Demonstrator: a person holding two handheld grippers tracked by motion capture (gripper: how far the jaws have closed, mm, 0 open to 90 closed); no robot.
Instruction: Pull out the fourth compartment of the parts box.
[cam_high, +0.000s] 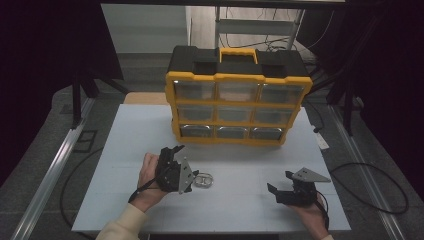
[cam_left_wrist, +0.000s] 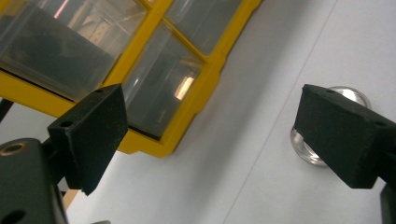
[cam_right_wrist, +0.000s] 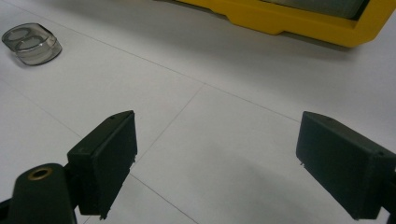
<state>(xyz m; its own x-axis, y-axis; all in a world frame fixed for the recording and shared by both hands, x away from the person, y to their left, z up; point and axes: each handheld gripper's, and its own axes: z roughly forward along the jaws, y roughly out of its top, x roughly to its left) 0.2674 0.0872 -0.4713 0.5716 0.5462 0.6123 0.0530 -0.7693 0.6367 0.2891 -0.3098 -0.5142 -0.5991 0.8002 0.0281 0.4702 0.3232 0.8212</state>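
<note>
A small clear plastic case (cam_high: 203, 180) with two round wells lies on the white table (cam_high: 125, 150), just right of my left gripper (cam_high: 174, 152). In the left gripper view, the left gripper (cam_left_wrist: 215, 135) is open with nothing between its jaws, and the clear case (cam_left_wrist: 348, 93) sits partly hidden behind the right jaw. My right gripper (cam_high: 281, 182) rests low near the table's front right, open and pointing left. In the right gripper view, the right gripper (cam_right_wrist: 215, 163) has only bare table between its jaws, and the clear case (cam_right_wrist: 31, 43) lies far off at the upper left.
A yellow and black organizer (cam_high: 237, 100) with rows of clear drawers stands at the table's far middle; its drawers (cam_left_wrist: 163, 88) and its base edge (cam_right_wrist: 289, 21) are close ahead of the grippers. Cables trail off both sides of the table.
</note>
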